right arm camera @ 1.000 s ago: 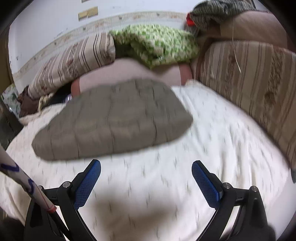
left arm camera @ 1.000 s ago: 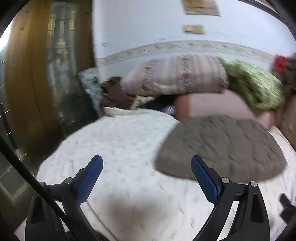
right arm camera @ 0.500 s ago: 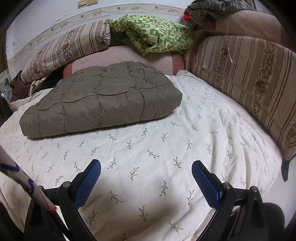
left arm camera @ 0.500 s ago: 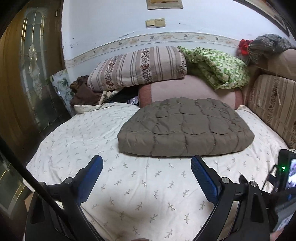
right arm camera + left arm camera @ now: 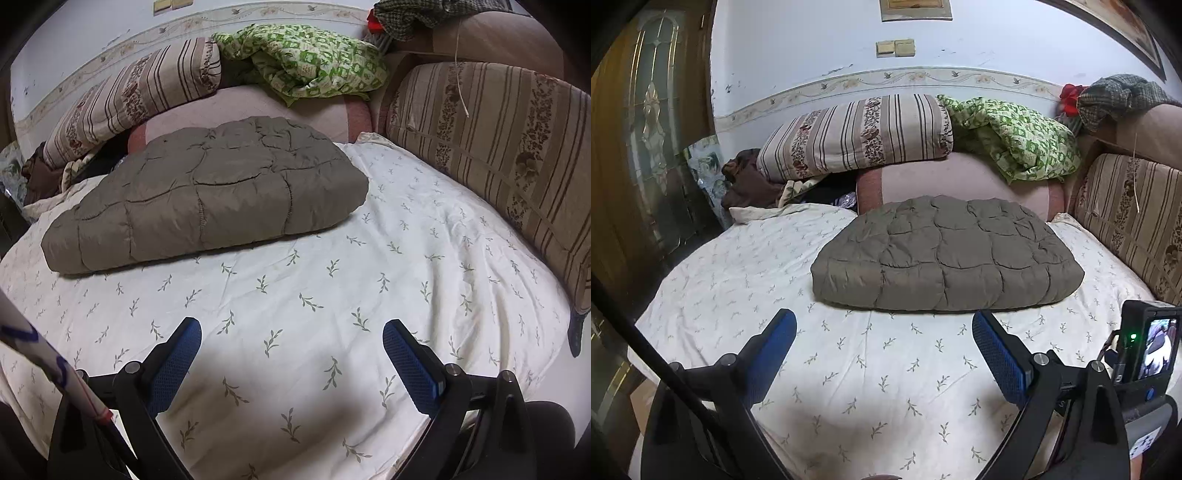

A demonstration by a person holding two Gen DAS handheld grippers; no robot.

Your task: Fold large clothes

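Now that the sweeping blur of a second ago has gone, both wrist views have steadied and pulled back to the near edge of the bed with its white leaf-sprigged sheet [image 5: 871, 373]. The grey-brown quilted padded garment [image 5: 945, 254] lies as a compact, puffy rectangular bundle toward the far side of the sheet, just in front of the pink bolster [image 5: 960, 177]; its shape looks the same as half a second ago. The left hand-held gripper [image 5: 884, 354] and the right hand-held gripper [image 5: 291, 354] both hover over bare sheet well short of the bundle, blue pads spread wide and holding nothing. Judging by the tidy edges and the retreat of both tools, the fold appears finished, with little left beyond perhaps squaring the bundle.
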